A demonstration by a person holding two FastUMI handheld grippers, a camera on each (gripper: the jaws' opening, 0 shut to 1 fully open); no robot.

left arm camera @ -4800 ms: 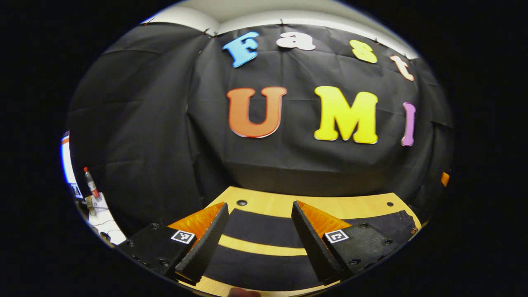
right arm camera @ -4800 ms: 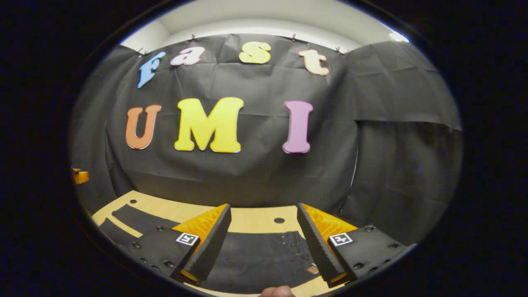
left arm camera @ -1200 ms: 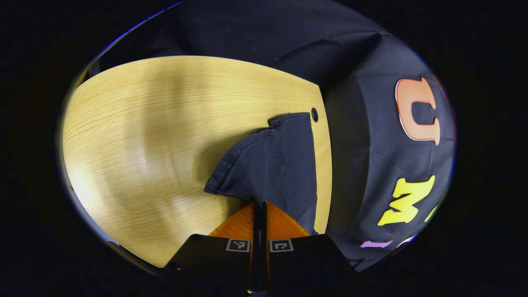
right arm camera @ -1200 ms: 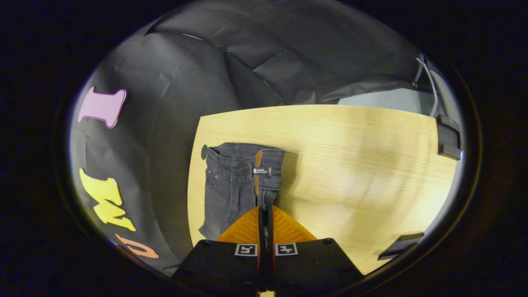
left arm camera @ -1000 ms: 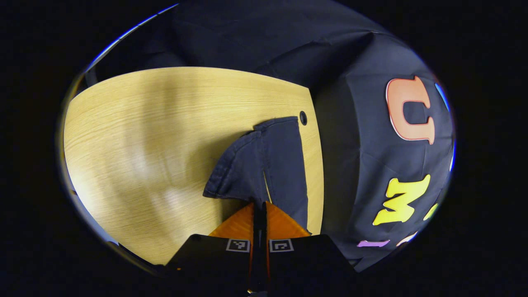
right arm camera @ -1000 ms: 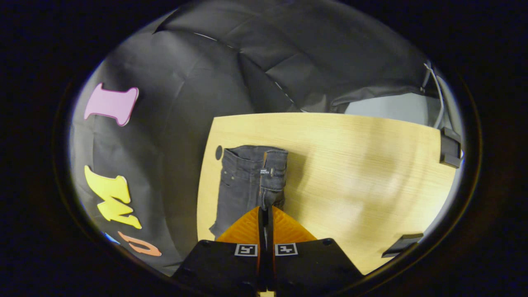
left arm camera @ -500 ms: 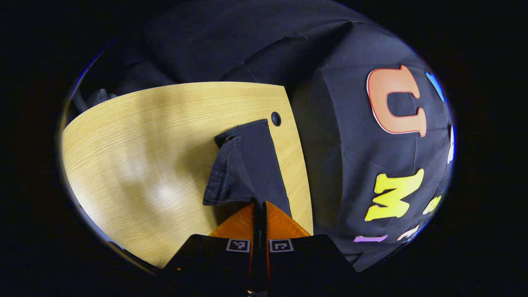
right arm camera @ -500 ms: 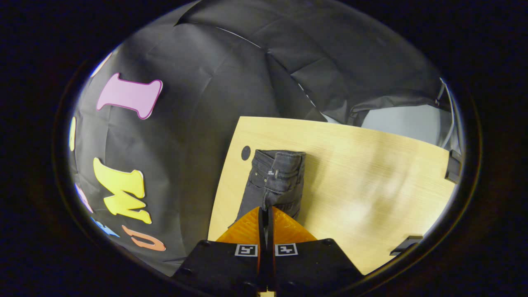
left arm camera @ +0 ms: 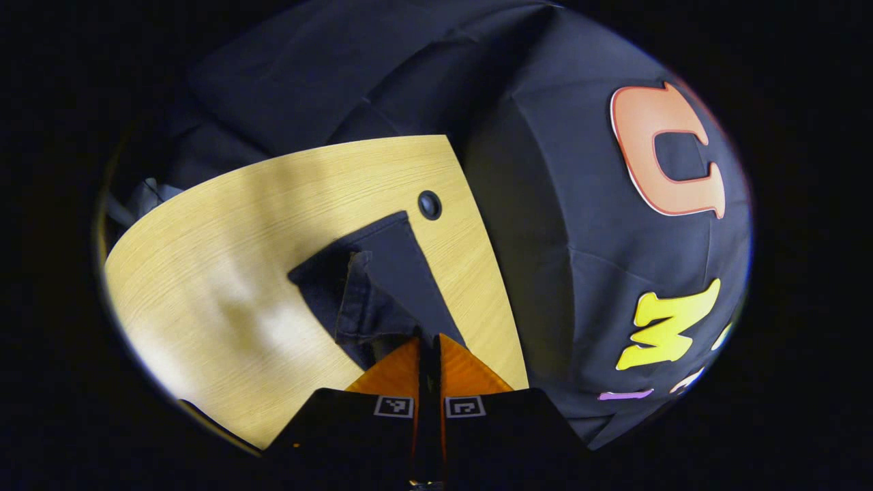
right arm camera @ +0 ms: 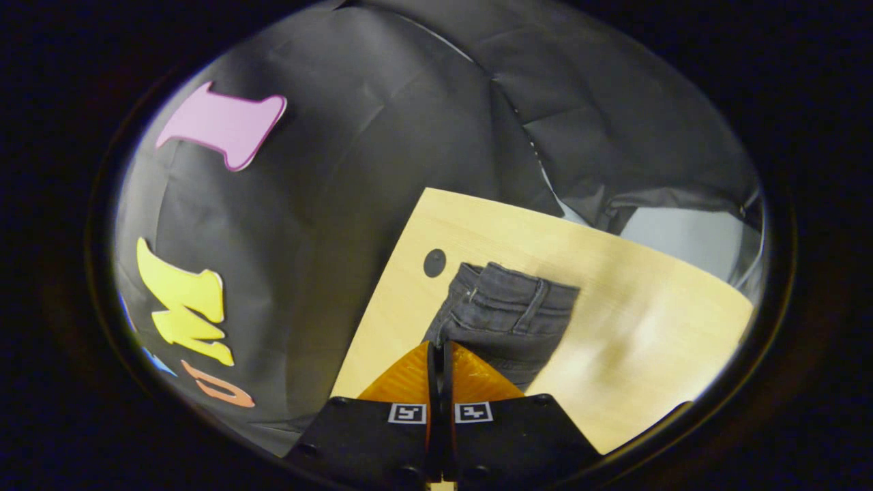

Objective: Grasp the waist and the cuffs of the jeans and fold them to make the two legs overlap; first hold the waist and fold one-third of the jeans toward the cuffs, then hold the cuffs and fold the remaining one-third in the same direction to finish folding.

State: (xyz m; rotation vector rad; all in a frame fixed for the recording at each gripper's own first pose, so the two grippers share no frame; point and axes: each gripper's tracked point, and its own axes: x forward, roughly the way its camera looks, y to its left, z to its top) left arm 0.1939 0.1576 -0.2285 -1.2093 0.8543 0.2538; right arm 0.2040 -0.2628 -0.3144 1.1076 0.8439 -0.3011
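Note:
The dark jeans lie lengthwise on the wooden table. In the left gripper view the cuff end (left arm camera: 372,286) hangs from my left gripper (left arm camera: 428,339), which is shut on the near leg's cuff and carries it over the far leg. In the right gripper view the waist end (right arm camera: 508,310), with belt loops showing, lies doubled over on the table. My right gripper (right arm camera: 440,346) is shut on the waistband edge, close above the tabletop.
The wooden table (left arm camera: 225,273) has a round cable hole (left arm camera: 430,204) near its back edge, also the hole (right arm camera: 434,262) beside the waist. The black booth cloth stands right behind that edge. Bare wood (right arm camera: 648,348) extends toward the front.
Both grippers, open above the flat jeans 4.8 s ago, have shut on them. Over the last second they carried the near leg and waist half toward the back edge, over the far half.

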